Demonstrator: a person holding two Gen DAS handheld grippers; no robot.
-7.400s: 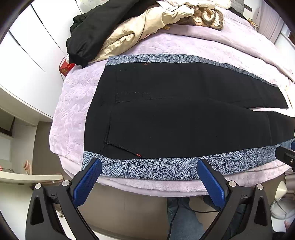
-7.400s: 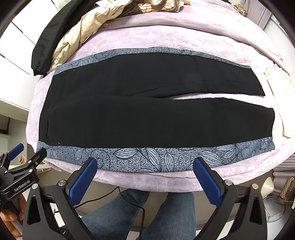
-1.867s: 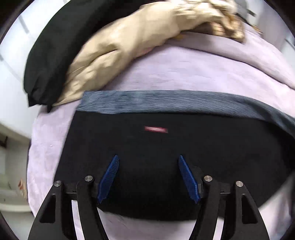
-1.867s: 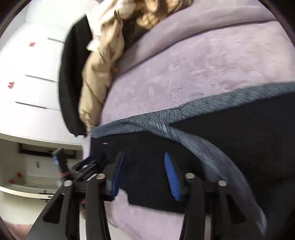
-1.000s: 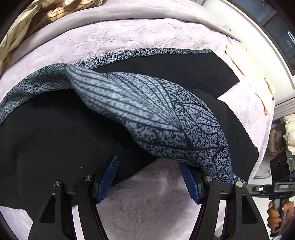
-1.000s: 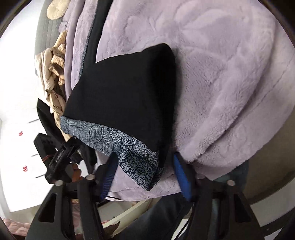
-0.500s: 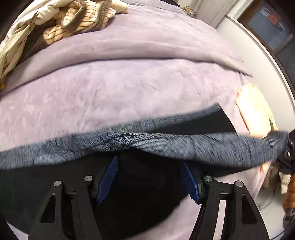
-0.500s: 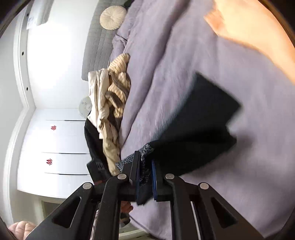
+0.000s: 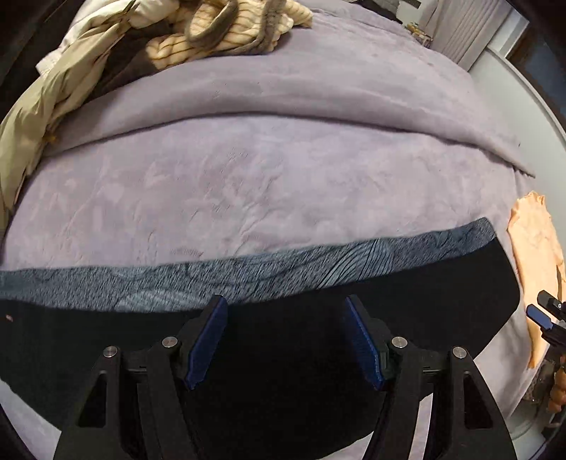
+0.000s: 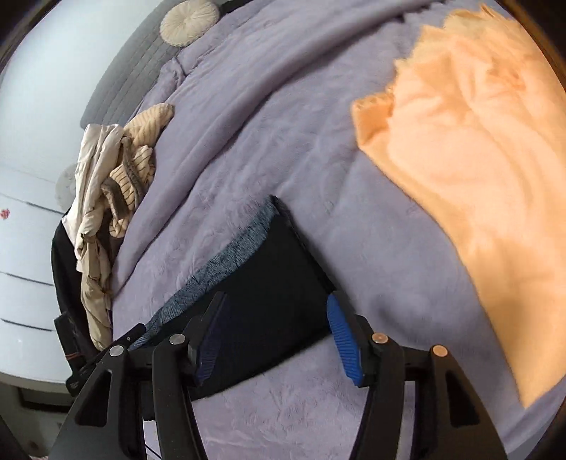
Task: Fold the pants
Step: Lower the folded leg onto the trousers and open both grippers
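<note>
A lilac blanket (image 9: 247, 170) covered the bed. A heap of beige and striped clothes (image 9: 198, 32) lay at its far side, well apart from an orange cloth (image 10: 470, 148). A round cream cushion (image 10: 187, 21) rested by the grey headboard (image 10: 127, 78).

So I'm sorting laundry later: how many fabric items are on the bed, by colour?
Black with grey patterned band: 1, the pants
Orange: 1, a cloth
Beige: 1, a jacket
Cream striped: 1, a knit
Total: 4

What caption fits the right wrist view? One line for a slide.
Right gripper, jaws open, over the folded pants on a lilac blanket.
</note>
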